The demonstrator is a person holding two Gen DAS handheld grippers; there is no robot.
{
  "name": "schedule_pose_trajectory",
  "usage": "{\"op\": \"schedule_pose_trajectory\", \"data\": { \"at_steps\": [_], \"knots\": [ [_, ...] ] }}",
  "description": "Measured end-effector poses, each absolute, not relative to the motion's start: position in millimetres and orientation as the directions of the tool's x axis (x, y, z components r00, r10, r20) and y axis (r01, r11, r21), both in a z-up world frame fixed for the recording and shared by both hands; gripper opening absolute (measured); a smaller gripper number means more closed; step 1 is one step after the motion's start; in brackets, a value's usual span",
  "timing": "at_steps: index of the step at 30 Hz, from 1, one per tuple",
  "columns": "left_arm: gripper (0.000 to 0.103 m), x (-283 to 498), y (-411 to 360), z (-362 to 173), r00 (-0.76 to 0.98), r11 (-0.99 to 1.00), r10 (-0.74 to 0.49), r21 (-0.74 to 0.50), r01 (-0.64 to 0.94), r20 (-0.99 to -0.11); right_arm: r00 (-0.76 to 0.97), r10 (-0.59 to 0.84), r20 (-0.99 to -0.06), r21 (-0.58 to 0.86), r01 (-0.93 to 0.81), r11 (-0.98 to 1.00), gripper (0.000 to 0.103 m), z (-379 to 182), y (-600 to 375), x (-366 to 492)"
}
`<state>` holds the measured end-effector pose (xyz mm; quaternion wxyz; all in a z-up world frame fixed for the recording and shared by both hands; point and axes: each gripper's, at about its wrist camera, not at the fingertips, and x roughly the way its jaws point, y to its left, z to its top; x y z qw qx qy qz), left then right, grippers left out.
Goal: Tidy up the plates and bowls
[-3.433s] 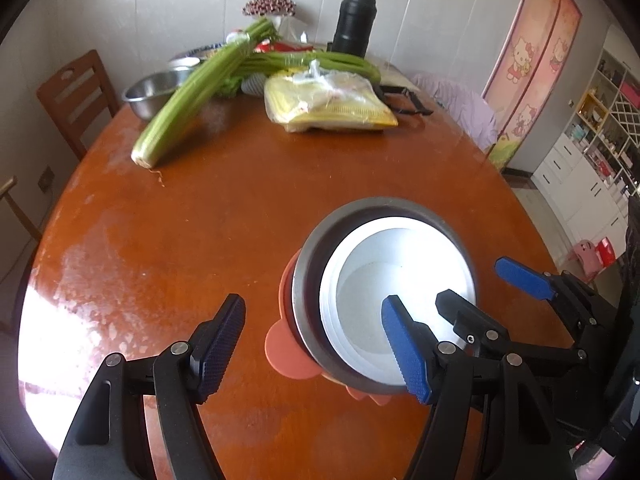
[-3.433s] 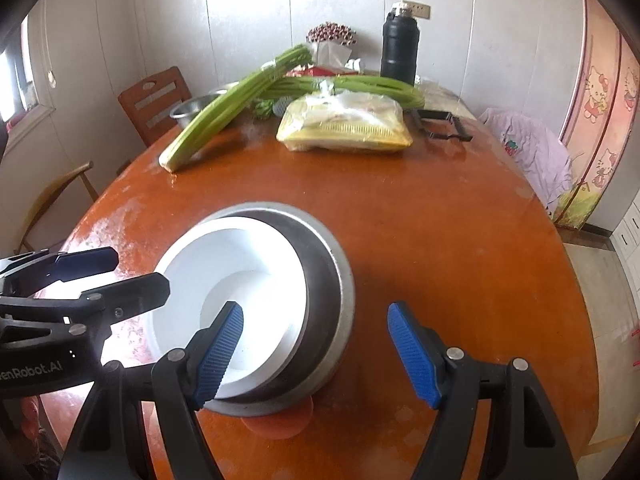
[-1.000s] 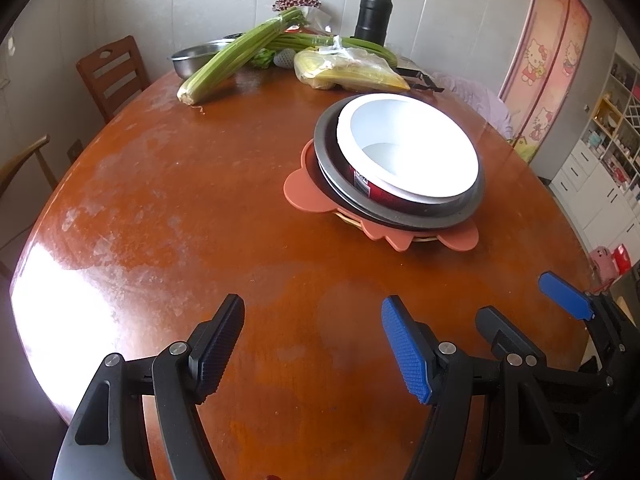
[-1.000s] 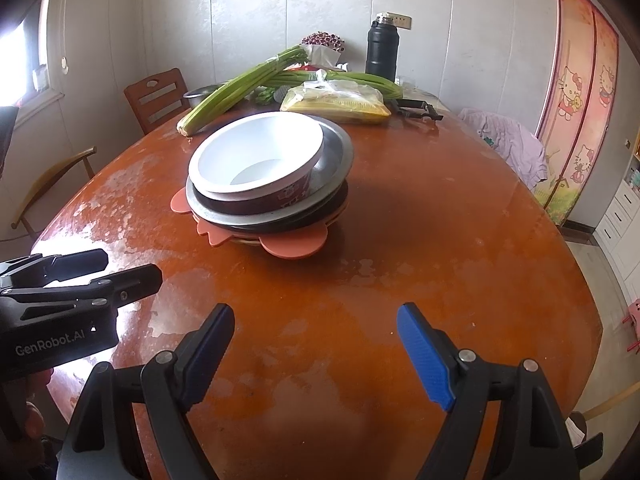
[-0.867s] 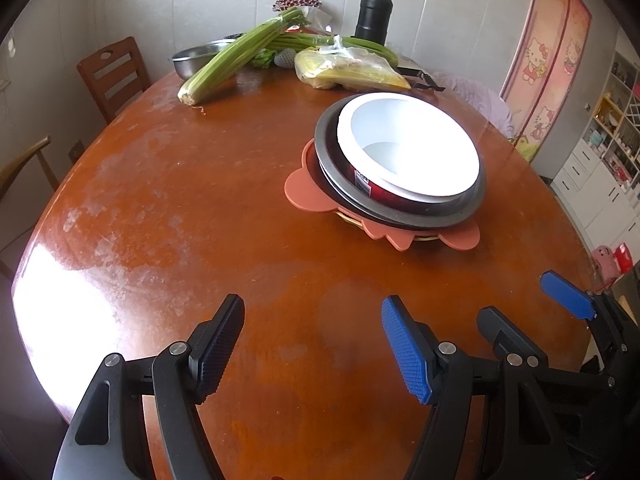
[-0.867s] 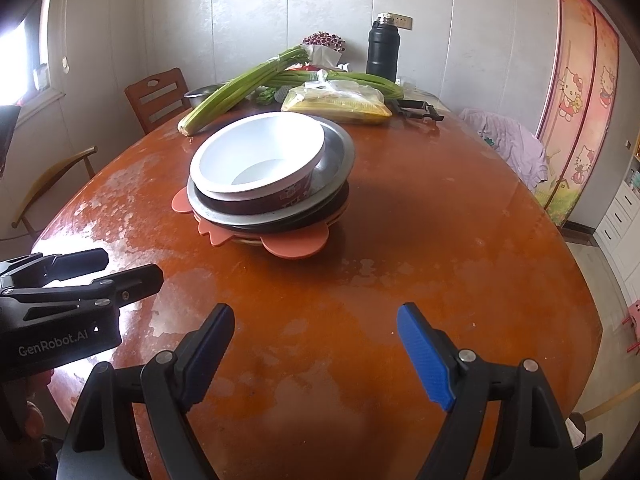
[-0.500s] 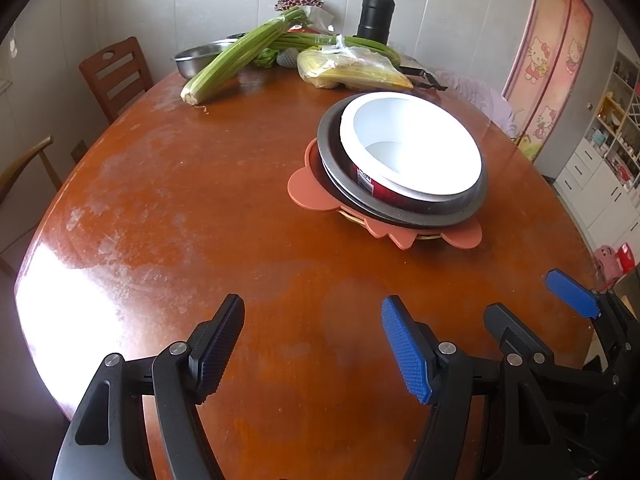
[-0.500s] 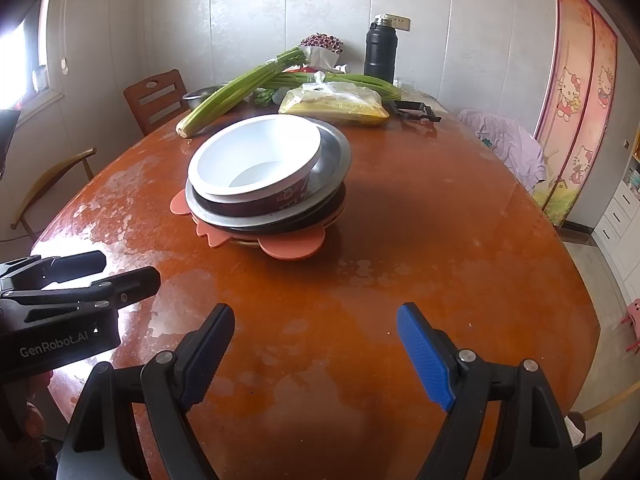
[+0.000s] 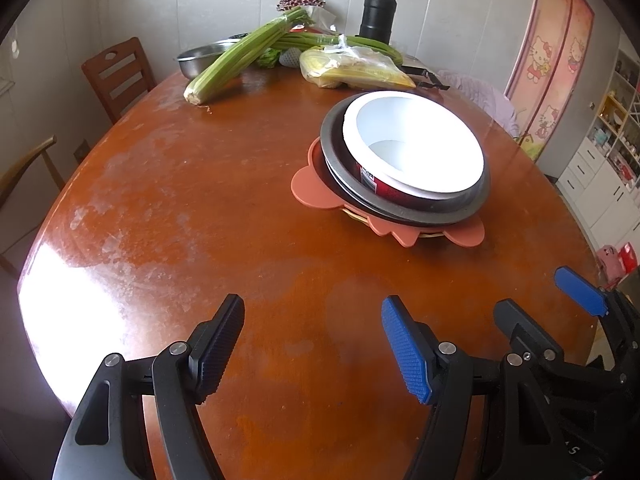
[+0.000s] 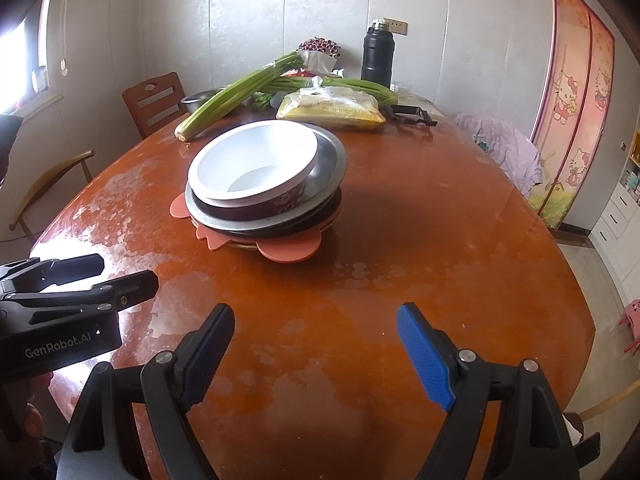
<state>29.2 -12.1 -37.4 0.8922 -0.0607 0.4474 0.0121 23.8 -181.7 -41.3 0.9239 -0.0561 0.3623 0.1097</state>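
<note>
Wooden table (image 9: pixel 200 208) bears stacked white bowl (image 10: pixel 256 168), perhaps three plates (image 10: pixel 332 160).

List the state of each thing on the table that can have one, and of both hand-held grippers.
White bowl: upright, empty, topmost on the stack.
Metal plate: under the bowl, tilted.
Orange mat: flat on the table, under the stack.
Black flask: upright, capped.
Celery: lying flat.
Yellow bag: lying, tied shut.
Left hand-held gripper: open, empty.
Right hand-held gripper: open, empty.
</note>
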Motion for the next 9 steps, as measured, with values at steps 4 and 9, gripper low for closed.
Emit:
{"op": "schedule_pose_trajectory", "data": {
  "at_steps": [4, 9],
  "knots": [
    [0.073, 38.1, -5.7, -42.4, 0.581, 0.989, -0.065, -0.13, -0.07, -0.811, 0.72, 0.158, -0.675, -0.023, -0.235, 0.972, 0.083, -38.8, -186.9, 25.4],
    [0.073, 61.5, 49.9, -29.4, 0.598, 0.982, 0.041, -0.077, -0.171, -0.801, 0.739, 0.136, -0.66, -0.021, -0.2, 0.98, 0.083, -26.2, -217.0, 42.8]
  ]
}}
